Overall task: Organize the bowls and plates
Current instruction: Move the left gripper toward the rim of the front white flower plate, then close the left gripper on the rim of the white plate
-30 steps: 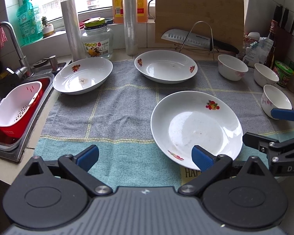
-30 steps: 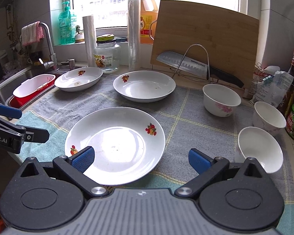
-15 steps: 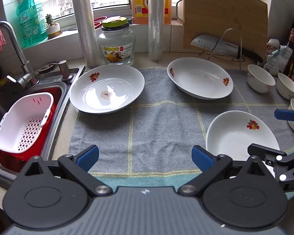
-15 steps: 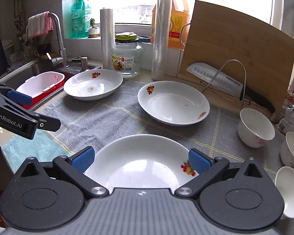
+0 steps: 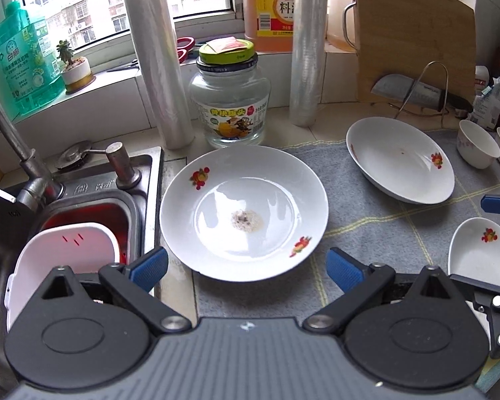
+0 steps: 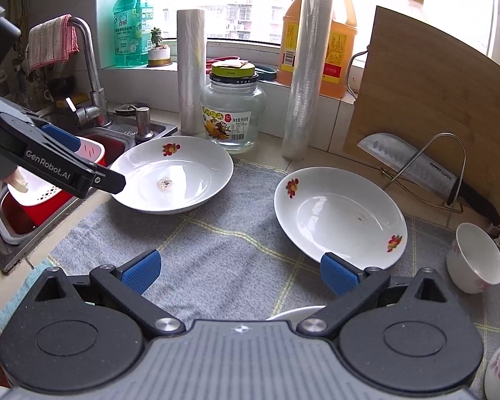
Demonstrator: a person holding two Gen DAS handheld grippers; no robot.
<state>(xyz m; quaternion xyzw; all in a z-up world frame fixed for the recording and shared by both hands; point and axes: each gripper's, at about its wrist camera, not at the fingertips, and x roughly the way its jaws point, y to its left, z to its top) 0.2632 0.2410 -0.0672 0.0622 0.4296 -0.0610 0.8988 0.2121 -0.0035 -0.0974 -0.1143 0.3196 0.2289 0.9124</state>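
We see the soiled plate, white with fruit prints and a grey-brown smear at its centre, lying at the near-left corner of the grey towel, its left rim reaching over the bare counter beside the sink. Our left gripper hangs just before this plate with its 2 blue pads spread wide, one to each side of the near rim, holding nothing; we cannot tell whether a pad touches the rim. In the right wrist view its black finger points at the plate's left edge. Our right gripper is likewise spread wide and empty, over bare towel, with the second plate just ahead of its right pad and the rim of a third plate showing beneath its body. That third plate lies at the right edge of the left wrist view. 2 small bowls stand well apart at the far right. Behind the soiled plate stand a glass jar with a green lid and 2 upright rolls of film, then an orange oil jug on the window sill. A wooden cutting board leans on the wall, a cleaver on a wire stand before it. A white and red strainer basket sits in the sink.
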